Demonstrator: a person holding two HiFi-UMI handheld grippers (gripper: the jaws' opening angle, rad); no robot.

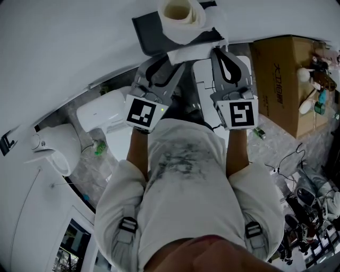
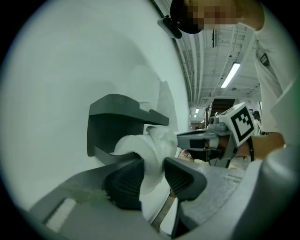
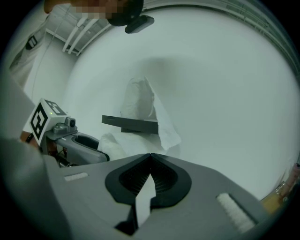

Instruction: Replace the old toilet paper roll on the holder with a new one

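Observation:
A grey wall holder (image 1: 151, 32) carries a white toilet paper roll (image 1: 180, 15) on its top shelf. Under the shelf sits a softer, crumpled roll (image 2: 133, 145). My left gripper (image 2: 154, 171) reaches in below the shelf (image 2: 117, 110), and its pads press on that crumpled paper from both sides. My right gripper (image 3: 150, 176) is shut just short of the holder (image 3: 131, 124), with a thin white paper strip (image 3: 143, 201) caught between its pads. A loose sheet (image 3: 166, 126) hangs beside the shelf. In the head view both grippers, left (image 1: 172, 61) and right (image 1: 218, 53), point at the holder side by side.
The white wall (image 3: 225, 93) is close ahead. Below me a white toilet (image 1: 106, 114) stands to the left, with a white fixture (image 1: 53, 143) further left. A cardboard box (image 1: 281, 79) with small items is to the right, and cables and gear (image 1: 305, 199) lie on the floor.

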